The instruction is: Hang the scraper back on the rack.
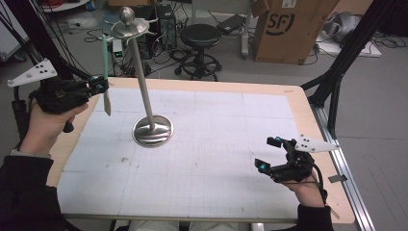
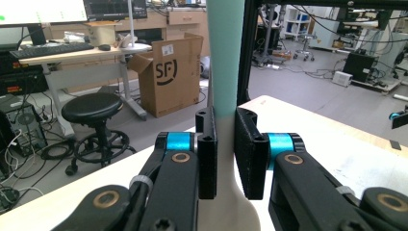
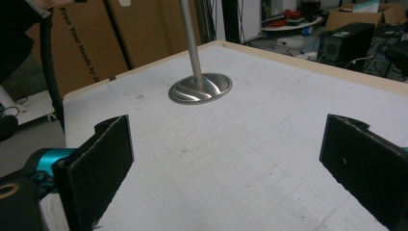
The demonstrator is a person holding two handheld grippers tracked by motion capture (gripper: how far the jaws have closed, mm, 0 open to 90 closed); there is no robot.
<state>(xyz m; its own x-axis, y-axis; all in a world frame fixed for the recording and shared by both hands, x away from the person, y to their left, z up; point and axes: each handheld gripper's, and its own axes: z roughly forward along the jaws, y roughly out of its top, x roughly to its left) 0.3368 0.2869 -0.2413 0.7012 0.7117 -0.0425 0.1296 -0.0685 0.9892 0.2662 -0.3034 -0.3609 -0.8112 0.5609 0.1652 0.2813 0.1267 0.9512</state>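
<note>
Gripping a flat, two-coloured utensil (image 1: 105,72), the left gripper (image 1: 98,86) is sitting at the left edge of the high view, level with the far edge of the table (image 1: 308,120). Its jaws are standing narrow, and in the left gripper view the black pads (image 2: 208,159) are pressing on both sides of the utensil (image 2: 224,62) where the mint-green upper length is meeting the cream lower part. The utensil is standing roughly upright in the grip, the green end rising toward the top of the frame and the cream end widening below the pads. A hand (image 1: 45,130) in a dark sleeve is wrapping around the gripper's body, and the grey three-cornered plate is jutting toward the upper left.

Just right of the utensil in the high view, a metal stand (image 1: 144,86) is rising from a round polished base (image 1: 153,131) resting on the white gridded mat (image 1: 202,163); its thin pole is leaning toward the upper left and ending in a shallow dish with a ball on top. The utensil's green end is hanging near that dish, but contact cannot be told.

Lower right in the high view, the right gripper (image 1: 268,153) is resting near the table's right edge, well apart from the stand. Its jaws are standing wide, and the right gripper view is showing bare mat between the two pads (image 3: 98,168), with the stand's base (image 3: 200,88) farther off in the upper middle.

Beyond the table, a black stool (image 1: 200,36) and a cardboard box (image 1: 288,29) are standing on the floor.
</note>
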